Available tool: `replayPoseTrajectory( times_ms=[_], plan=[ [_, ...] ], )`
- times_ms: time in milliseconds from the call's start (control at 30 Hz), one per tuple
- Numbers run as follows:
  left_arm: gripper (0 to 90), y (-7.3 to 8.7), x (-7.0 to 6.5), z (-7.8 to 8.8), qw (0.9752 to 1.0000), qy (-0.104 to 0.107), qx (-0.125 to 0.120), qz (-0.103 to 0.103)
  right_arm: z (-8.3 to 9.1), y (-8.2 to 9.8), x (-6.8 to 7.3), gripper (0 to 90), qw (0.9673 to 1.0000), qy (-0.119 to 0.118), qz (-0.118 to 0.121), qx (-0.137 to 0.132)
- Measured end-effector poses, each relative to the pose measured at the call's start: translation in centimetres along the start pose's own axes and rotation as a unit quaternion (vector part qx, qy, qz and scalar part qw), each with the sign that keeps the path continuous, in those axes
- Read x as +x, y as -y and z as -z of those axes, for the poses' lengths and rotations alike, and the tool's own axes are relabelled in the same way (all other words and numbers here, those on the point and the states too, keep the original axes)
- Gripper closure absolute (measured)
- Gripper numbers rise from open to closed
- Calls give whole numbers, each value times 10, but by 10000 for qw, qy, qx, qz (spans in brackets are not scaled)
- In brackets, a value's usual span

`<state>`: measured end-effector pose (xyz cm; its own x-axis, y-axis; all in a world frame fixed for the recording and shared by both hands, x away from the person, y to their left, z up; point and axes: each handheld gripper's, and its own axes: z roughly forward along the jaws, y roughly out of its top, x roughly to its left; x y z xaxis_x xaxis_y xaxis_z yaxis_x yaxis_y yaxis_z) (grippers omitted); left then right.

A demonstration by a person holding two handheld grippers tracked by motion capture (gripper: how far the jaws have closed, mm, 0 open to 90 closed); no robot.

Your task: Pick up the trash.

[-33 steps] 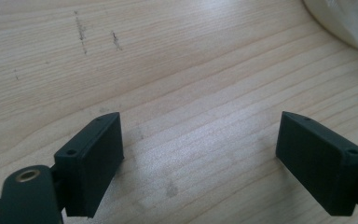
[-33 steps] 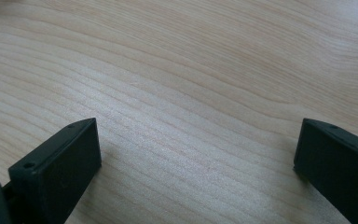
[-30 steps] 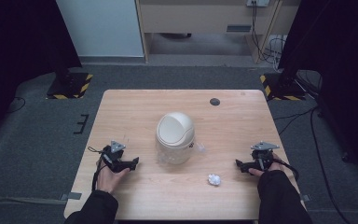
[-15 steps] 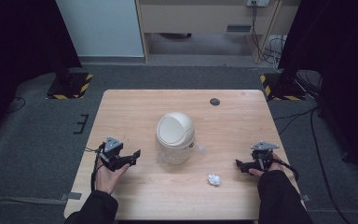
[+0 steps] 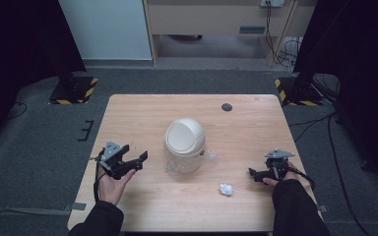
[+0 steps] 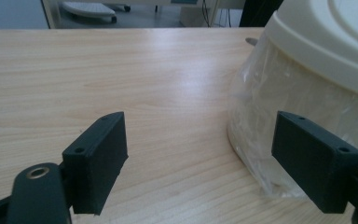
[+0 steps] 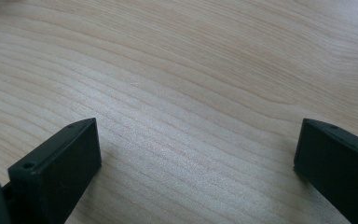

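Note:
A small cream bin (image 5: 184,143) with a domed swing lid and a clear plastic liner stands at the middle of the wooden table (image 5: 138,113). In the left gripper view the bin (image 6: 317,79) fills the right side, close to the right jaw. My left gripper (image 5: 137,161) is open, left of the bin, raised and pointing toward it. A crumpled white paper ball (image 5: 226,189) lies on the table in front of the bin, to the right. My right gripper (image 5: 254,175) is open, low over the table at the right, right of the paper ball. Bare wood lies between its jaws (image 7: 196,158).
A small dark round disc (image 5: 227,107) lies near the table's far edge. A bit of clear plastic (image 5: 210,156) sticks out at the bin's right side. Grey carpet surrounds the table, with cables and stand feet at the back corners.
My left gripper has moved right, toward the bin, and lifted a little. The right gripper has stayed nearly where it was.

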<state>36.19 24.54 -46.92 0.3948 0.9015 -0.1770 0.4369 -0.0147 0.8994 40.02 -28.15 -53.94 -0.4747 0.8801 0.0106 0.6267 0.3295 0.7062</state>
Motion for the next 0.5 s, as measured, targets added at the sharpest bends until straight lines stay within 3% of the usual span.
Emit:
replayPoseTrajectory(
  times_ms=[267,500],
  plan=[
    [184,-7,-1,8,9996,39,-247,134,0,0,0,7,10000,2,-1,0],
    [183,-16,-5,14,9981,206,-500,310,0,0,0,7,10000,2,0,-1]
  ],
)
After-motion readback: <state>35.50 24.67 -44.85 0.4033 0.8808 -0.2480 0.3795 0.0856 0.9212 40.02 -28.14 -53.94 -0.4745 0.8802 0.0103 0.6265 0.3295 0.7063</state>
